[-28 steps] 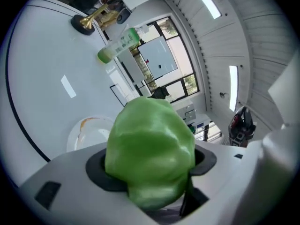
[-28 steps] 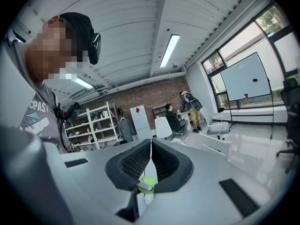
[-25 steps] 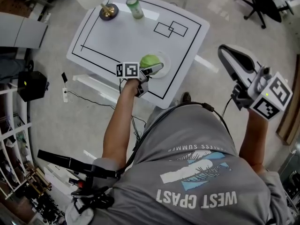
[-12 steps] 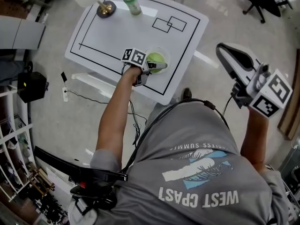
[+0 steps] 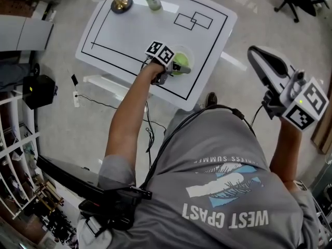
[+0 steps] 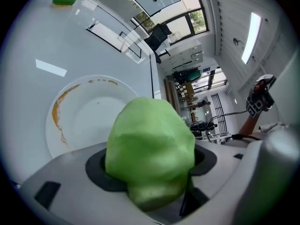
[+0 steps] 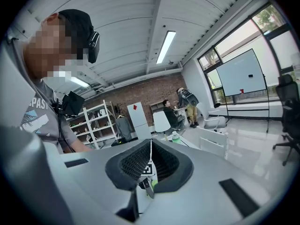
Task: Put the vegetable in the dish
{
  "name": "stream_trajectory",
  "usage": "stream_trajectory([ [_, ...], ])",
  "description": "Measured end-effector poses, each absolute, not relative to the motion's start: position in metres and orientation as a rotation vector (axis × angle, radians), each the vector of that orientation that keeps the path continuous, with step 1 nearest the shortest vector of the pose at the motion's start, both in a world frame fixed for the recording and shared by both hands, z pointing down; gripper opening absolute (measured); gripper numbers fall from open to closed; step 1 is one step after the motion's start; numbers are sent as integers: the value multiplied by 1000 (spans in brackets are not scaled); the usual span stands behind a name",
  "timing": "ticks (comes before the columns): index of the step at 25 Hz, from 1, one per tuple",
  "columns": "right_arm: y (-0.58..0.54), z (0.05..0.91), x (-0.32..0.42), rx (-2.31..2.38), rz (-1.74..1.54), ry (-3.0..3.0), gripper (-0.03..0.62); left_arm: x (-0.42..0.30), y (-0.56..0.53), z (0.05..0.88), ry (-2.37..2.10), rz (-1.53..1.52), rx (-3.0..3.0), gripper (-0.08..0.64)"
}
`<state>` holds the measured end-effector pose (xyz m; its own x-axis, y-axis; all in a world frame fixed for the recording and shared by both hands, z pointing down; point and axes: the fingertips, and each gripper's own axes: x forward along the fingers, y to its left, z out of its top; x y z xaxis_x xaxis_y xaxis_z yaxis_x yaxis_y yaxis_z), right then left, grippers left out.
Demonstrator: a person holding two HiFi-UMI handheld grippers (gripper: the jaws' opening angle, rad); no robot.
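Vegetable [image 6: 150, 149], a lumpy light-green piece, was clamped between the pads of the left gripper [image 5: 178, 69], whose jaws stood fairly wide apart to take its bulk. It hung over the white dish [image 6: 70, 121], which stood on the table [image 5: 135, 35] close to the near edge, toward the right-hand corner. An orange smear marked the dish's rim. Whether the piece touched the dish could not be told. The right gripper [image 7: 150, 168] was raised well off the table's right side, jaws together with nothing between them.

The step in hand looked like the placing itself: carried into place, not yet let go. The next move likely called for lowering the piece toward the dish's middle, parting the jaws, then drawing the gripper clear without knocking the dish.
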<state>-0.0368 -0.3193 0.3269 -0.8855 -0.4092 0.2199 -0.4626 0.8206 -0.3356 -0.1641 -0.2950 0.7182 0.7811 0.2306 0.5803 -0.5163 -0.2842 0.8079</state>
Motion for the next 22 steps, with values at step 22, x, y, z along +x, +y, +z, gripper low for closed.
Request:
stream_trajectory([
  [22,-325,334,-55,600,600,-2854,8,-185,-325,703,-493,843,1999,352],
])
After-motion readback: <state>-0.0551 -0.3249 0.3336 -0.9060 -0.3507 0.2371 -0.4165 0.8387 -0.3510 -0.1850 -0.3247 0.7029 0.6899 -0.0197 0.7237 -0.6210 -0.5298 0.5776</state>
